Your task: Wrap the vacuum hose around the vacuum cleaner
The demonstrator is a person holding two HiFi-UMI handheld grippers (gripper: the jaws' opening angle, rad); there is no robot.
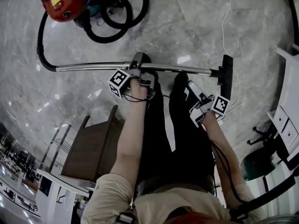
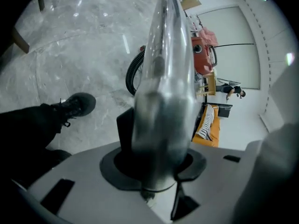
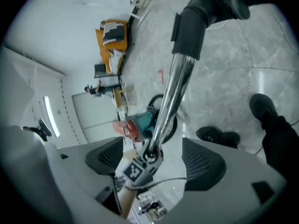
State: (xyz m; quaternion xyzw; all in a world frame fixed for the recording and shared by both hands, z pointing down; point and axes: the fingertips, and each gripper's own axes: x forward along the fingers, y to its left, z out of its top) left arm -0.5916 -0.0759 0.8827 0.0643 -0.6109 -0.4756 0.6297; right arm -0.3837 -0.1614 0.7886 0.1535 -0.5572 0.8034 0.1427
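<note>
The canister vacuum cleaner [image 1: 63, 3] is red and teal, its ribbed hose [image 1: 39, 43] black, its metal wand [image 1: 93, 66] chrome, over grey-veined marble floor [image 1: 196, 27].

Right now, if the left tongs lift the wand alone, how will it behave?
Polished metal wand: probably stiff but slippery. The left tongs grip it mid-length, so the nozzle end may sag. The hose looks floppy and should trail.

Grey marble floor [image 1: 196, 27] all round me, brown wooden chair [image 1: 88, 153] at seven o'clock, thin white cord [image 1: 225, 22] at one o'clock, white drawer unit [image 1: 286, 122] at three, dark green seat [image 1: 254, 164] at four, my black shoe [image 2: 77, 104] at nine o'clock in the left gripper view.
</note>
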